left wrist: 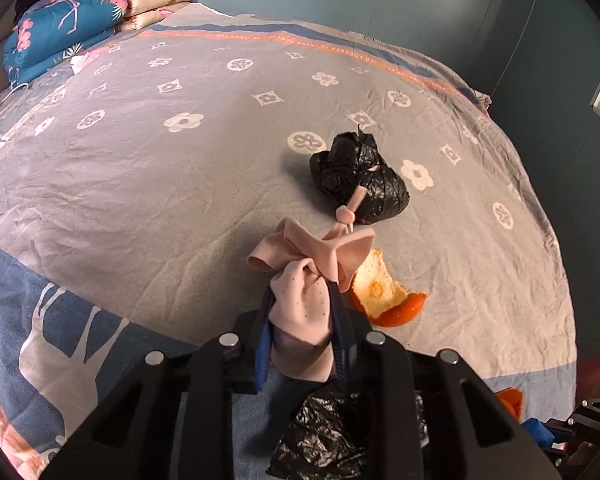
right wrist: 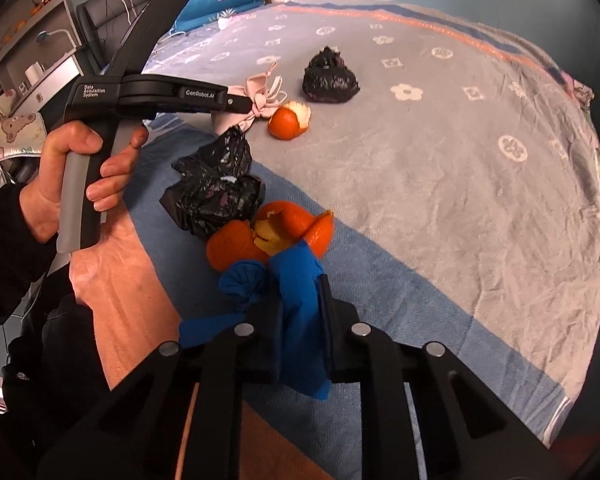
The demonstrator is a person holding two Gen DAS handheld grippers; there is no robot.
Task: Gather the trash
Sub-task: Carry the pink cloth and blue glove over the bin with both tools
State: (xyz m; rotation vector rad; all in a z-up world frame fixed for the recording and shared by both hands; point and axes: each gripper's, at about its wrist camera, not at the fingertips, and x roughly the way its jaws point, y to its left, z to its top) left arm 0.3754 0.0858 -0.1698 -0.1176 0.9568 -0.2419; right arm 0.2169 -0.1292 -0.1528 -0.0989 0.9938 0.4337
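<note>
Bedspread [left wrist: 180, 184] below, left hand-held gripper [left wrist: 300, 300] pinches pink cloth [left wrist: 300, 304].

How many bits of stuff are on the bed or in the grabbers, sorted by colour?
Black: 2, a far crumpled bag and a near crumpled bag.
Orange: 2, a far peel and a near peel.
Pink: 1, a cloth held in the left gripper.
Blue: 1, a cloth held in the right gripper.
Total: 6.

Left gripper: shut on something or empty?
Shut on the pink cloth: the left gripper has its blue fingers pressed against both sides of the bunched fabric.
</note>
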